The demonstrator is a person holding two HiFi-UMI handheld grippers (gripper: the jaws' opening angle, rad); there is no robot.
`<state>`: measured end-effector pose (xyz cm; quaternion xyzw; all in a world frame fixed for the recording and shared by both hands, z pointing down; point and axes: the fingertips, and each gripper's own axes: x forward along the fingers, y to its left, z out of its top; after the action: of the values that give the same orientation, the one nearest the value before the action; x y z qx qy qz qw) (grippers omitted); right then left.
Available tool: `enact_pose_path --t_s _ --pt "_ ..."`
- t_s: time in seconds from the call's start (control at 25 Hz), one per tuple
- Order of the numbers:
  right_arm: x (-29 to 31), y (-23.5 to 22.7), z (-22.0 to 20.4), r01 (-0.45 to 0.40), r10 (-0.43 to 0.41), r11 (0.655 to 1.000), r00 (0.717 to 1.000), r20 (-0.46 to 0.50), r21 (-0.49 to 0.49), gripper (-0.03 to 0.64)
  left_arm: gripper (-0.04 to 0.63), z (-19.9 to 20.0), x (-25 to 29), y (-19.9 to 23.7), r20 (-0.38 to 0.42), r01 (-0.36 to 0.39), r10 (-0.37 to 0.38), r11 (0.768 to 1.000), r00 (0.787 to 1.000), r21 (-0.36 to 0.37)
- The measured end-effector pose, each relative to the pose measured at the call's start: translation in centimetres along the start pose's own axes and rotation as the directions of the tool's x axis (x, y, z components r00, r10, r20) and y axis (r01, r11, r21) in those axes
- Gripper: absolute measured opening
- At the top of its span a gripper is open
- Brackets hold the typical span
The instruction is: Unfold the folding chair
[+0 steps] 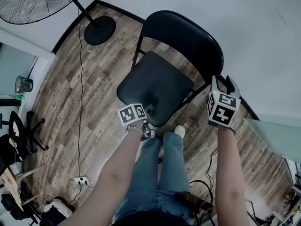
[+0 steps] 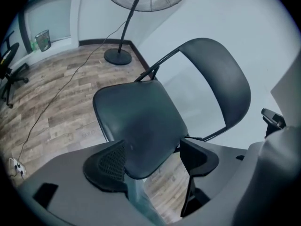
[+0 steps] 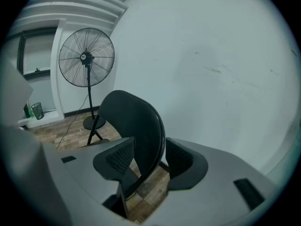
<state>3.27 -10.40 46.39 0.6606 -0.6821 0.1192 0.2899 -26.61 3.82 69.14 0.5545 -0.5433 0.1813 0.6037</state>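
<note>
The black folding chair stands on the wood floor by the white wall, with its seat [image 1: 155, 86] tilted out in front of the curved backrest [image 1: 186, 36]. My left gripper [image 1: 143, 114] hovers at the seat's near corner. In the left gripper view that corner of the seat [image 2: 136, 121] lies between the jaws of the left gripper [image 2: 153, 157]; the right pad stands apart from it, so this gripper is open. My right gripper [image 1: 223, 84] is at the backrest's right edge. Seen edge-on, the backrest [image 3: 127, 121] runs between the jaws of the right gripper [image 3: 148, 159], which are shut on it.
A standing fan [image 1: 33, 1] with a round base [image 1: 99, 30] stands in the corner; its cable [image 1: 80, 79] runs over the floor to a power strip [image 1: 81, 180]. An office chair [image 1: 19, 131] and a green bin [image 1: 23, 84] are at the left. The person's legs [image 1: 160, 173] are just behind the seat.
</note>
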Motion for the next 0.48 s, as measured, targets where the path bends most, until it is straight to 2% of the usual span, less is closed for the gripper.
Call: enact_pose_path --t_s 0.32,0.48 --pt "-5.9 1.3 -1.1 -0.054 0.054 0.999 0.997 -0.053 0.003 0.175 0.345 0.4 -5.1 -2.6 0.027 0.028 -0.03 0.996 0.999 0.091" --pt "-8.1 1.8 -1.1 -0.096 0.096 0.995 0.993 -0.071 -0.001 0.15 0.345 1.2 -7.3 -3.7 0.045 0.041 -0.047 0.993 0.998 0.11"
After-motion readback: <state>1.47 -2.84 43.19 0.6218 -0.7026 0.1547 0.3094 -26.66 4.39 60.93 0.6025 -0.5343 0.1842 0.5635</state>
